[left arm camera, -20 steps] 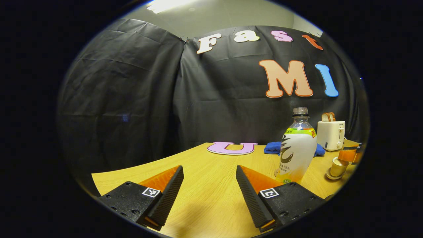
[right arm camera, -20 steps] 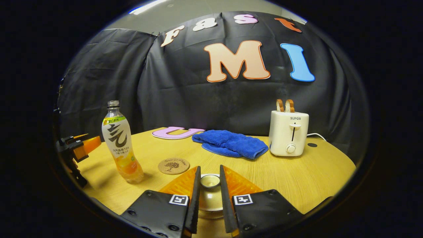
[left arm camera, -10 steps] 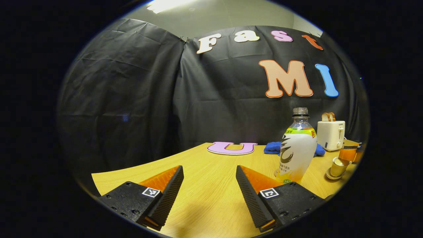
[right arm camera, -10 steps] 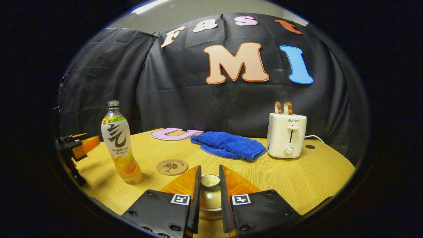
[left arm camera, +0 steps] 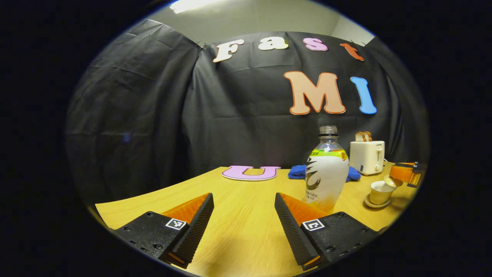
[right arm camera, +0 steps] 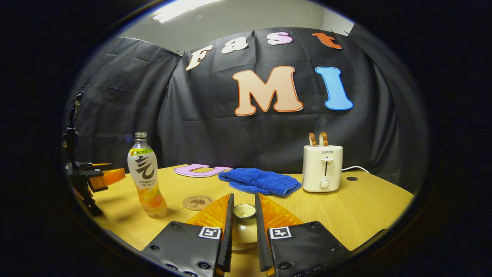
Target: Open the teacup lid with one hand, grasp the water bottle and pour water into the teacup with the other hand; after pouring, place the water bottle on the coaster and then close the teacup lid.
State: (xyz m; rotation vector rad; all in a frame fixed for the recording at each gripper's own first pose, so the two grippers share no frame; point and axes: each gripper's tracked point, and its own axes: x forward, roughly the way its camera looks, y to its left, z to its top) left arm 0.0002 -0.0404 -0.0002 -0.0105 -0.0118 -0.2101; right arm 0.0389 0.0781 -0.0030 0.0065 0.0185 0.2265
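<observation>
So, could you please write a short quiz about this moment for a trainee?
1. True or false: the left gripper has its fingers closed on the clear plastic drink bottle.
2. The right gripper is: A) open and empty; B) shut on the round cream ceramic teacup lid; C) shut with nothing between its fingers.
3. Fill in: the white toaster carries two slices of ____.
Key: 1 false; 2 B; 3 bread.

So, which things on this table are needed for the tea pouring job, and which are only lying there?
Needed:
- teacup lid, held by the right gripper
- teacup
- water bottle
- coaster
- left gripper, open

Only lying there:
- blue cloth
- toaster with bread slices
</observation>
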